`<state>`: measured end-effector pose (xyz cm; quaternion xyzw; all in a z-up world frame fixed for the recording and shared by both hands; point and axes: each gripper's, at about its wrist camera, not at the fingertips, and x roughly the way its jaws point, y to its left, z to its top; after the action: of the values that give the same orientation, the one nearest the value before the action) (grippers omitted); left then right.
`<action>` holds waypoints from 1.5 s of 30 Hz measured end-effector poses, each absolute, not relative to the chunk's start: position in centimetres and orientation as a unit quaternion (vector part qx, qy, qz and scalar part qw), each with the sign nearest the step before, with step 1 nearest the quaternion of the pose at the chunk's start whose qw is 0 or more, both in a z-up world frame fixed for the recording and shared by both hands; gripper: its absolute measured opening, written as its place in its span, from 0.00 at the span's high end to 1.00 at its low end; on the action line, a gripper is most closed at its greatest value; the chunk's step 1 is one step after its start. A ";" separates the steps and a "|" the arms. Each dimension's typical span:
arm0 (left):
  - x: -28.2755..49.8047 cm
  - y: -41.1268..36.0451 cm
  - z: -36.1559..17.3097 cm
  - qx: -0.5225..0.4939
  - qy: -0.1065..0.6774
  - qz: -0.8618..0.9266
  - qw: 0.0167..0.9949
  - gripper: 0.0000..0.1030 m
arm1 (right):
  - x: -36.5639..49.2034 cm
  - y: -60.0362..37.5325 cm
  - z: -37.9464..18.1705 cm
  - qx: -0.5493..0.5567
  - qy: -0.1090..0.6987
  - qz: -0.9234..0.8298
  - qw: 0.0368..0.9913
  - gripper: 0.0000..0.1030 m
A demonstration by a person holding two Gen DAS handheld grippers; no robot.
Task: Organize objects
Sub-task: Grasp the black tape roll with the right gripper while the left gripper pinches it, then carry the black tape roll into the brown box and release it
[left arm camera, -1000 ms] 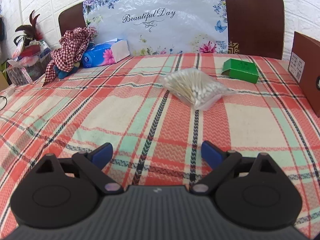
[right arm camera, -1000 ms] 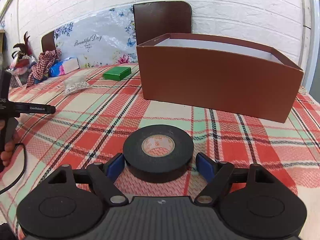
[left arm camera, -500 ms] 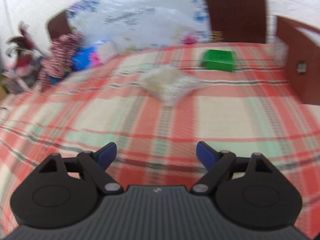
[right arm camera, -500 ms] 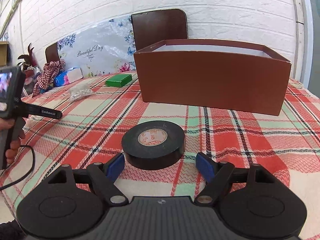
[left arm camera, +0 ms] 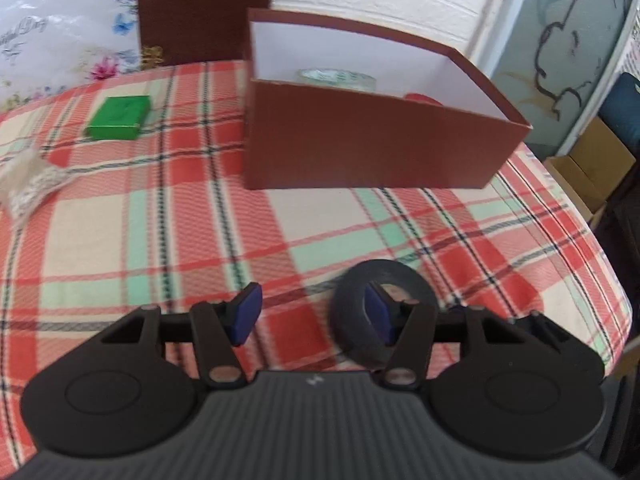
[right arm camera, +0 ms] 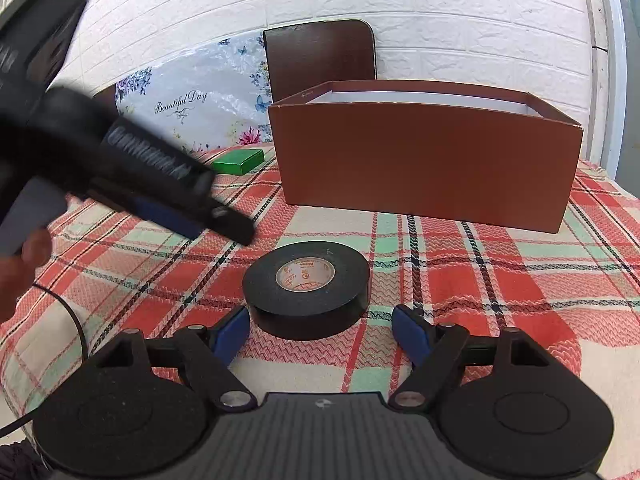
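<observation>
A black roll of tape (right arm camera: pixel 306 288) lies flat on the plaid tablecloth, just ahead of my open right gripper (right arm camera: pixel 320 330), between its fingertips but apart from them. In the left wrist view the tape (left arm camera: pixel 382 308) sits behind my open left gripper's right finger; the left gripper (left arm camera: pixel 310 312) hovers above and to the tape's left. The left gripper (right arm camera: pixel 160 196) crosses the upper left of the right wrist view, blurred. An open brown box (right arm camera: pixel 428 168) stands behind the tape; in the left wrist view the box (left arm camera: pixel 368 140) holds a clear tape roll (left arm camera: pixel 336 78) and something red.
A green box (left arm camera: pixel 118 116) and a bag of cotton swabs (left arm camera: pixel 28 184) lie left of the brown box. A brown chair back (right arm camera: pixel 320 56) and a floral plastic sheet (right arm camera: pixel 192 100) stand behind the table. The table's right edge (left arm camera: pixel 612 300) drops off near the tape.
My left gripper has swung right, from facing the swab bag to hovering by the black tape and brown box. My right gripper has drawn back slightly from the tape.
</observation>
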<state>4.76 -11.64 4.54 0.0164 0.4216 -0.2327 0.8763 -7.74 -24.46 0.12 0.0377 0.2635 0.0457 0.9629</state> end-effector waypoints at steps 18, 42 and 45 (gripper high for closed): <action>4.8 -13.3 3.1 -0.002 0.444 -0.248 0.861 0.70 | -7.5 -23.1 0.8 0.006 0.267 0.046 0.962 0.35; 14.8 -23.7 10.9 0.031 0.338 -0.274 0.900 0.59 | 5.1 -34.0 6.5 0.034 0.166 -0.099 0.981 0.31; 13.4 -22.7 11.4 0.037 0.325 -0.266 0.907 0.51 | 3.3 -33.5 6.4 0.028 0.152 -0.117 0.981 0.34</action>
<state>13.41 -22.67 11.39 0.0369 0.3253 -0.2664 0.9065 3.32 -33.51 6.44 0.0279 0.1523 -0.1169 0.9810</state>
